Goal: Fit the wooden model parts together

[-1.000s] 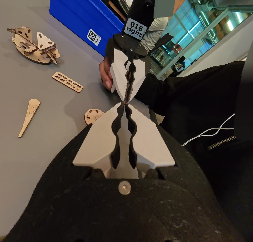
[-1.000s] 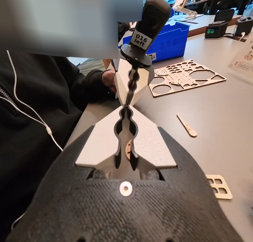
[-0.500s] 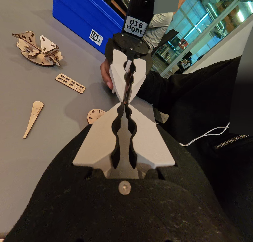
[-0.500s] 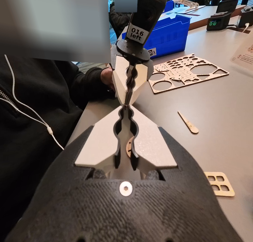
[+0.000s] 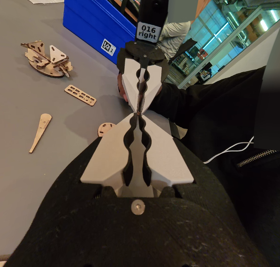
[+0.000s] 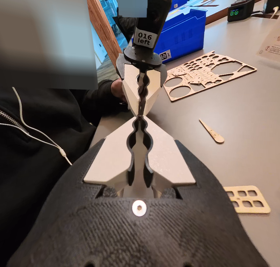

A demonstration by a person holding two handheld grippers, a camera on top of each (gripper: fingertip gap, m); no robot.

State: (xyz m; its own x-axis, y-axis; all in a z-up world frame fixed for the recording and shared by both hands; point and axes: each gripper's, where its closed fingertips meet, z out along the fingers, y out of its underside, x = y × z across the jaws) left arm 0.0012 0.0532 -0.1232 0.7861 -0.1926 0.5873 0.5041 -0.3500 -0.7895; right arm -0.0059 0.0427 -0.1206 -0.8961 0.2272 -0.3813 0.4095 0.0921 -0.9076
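Grey bench carries loose wooden parts: blue bin toward far edge, punched sheet, half-built model, slotted strip, round disc near front edge.

Left claw and right claw meet tip to tip above front edge, both closed, each seemingly pinching 1 end of tiny brown piece; shared hold likely steadies it.

Hand behind right claw.

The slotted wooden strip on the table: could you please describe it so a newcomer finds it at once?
Start from the blue bin on the grey table. Nearer than the half-built wooden model lies the slotted wooden strip: flat, rectangular, with two rows of small slots, unlike the tapered stick.
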